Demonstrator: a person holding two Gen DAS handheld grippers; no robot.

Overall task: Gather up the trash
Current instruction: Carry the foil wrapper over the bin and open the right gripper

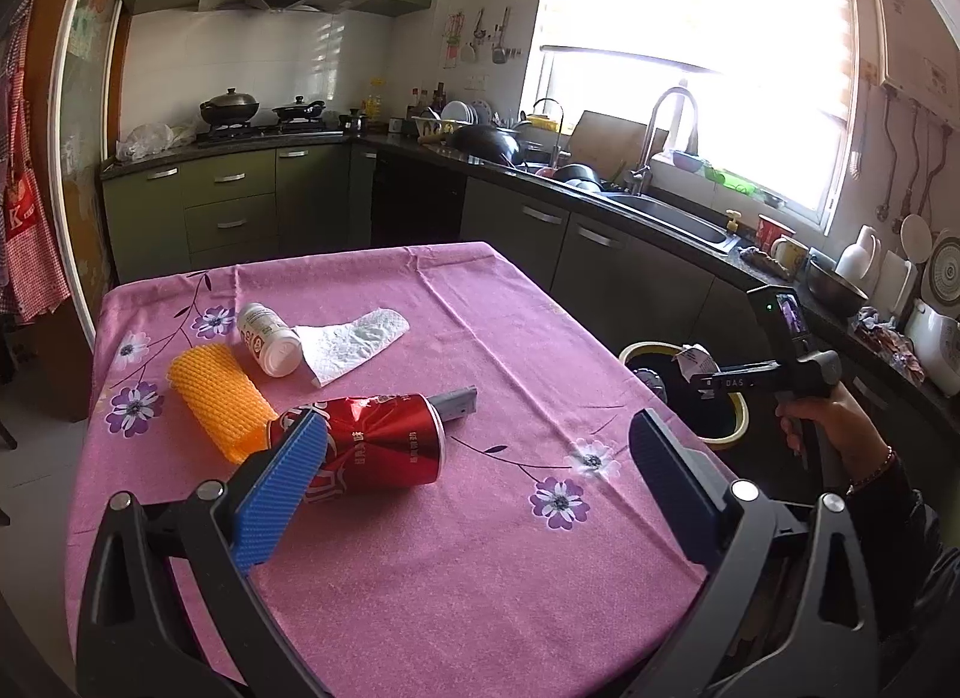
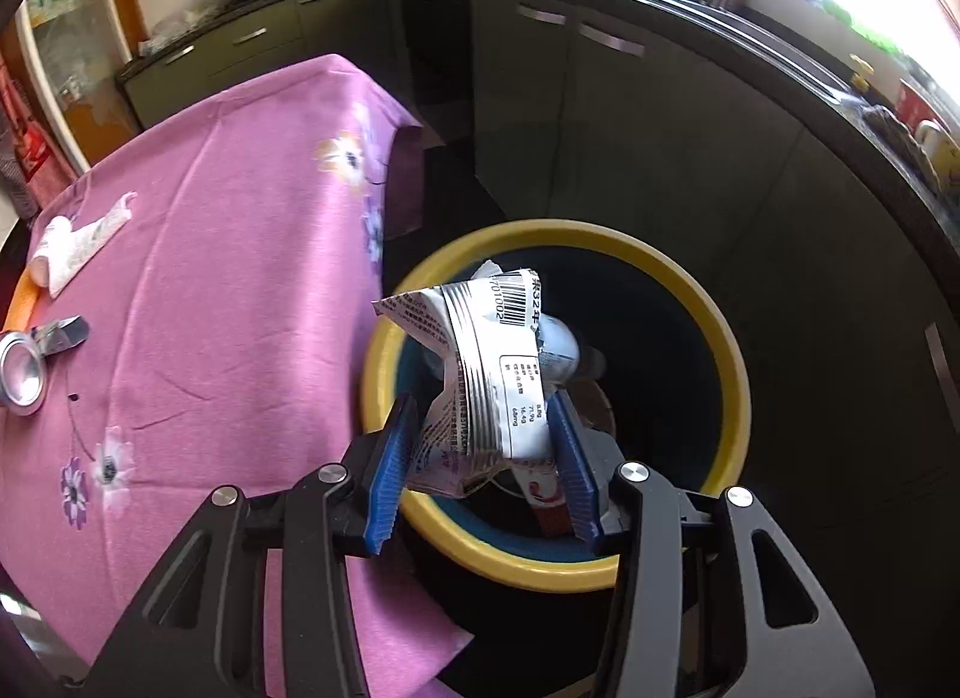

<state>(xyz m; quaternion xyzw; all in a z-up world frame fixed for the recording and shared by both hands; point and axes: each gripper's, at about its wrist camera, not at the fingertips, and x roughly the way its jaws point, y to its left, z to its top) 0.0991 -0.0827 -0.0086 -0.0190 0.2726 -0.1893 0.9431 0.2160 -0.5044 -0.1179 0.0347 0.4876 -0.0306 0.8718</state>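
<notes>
**Wrapper held over the bin, can waiting on the tabletop**

On the tabletop (image 1: 456, 578), covered in a pink flowered cloth, the trash lies toward the left edge. An orange foam net sleeve (image 1: 219, 398) sits nearest that edge. Just beyond it a white pill bottle (image 1: 268, 340) lies on its side, touching a crumpled paper towel (image 1: 354, 343) to its right. Nearer the front, a crushed red soda can (image 1: 375, 446) lies on its side against the sleeve, with a small grey object (image 1: 459, 402) just behind it.

The left hand-held gripper (image 1: 480, 482) hangs over the tabletop with its jaws spread wide and nothing between them; its left blue pad overlaps the can in view, though contact cannot be told.

Off the tabletop's right edge stands a yellow-rimmed trash bin (image 2: 714, 332), with some rubbish already inside. The right hand-held gripper (image 2: 486, 458) is directly above its opening, clenched on a crumpled white snack wrapper (image 2: 486, 362) with a barcode, pinched between both blue pads.
</notes>
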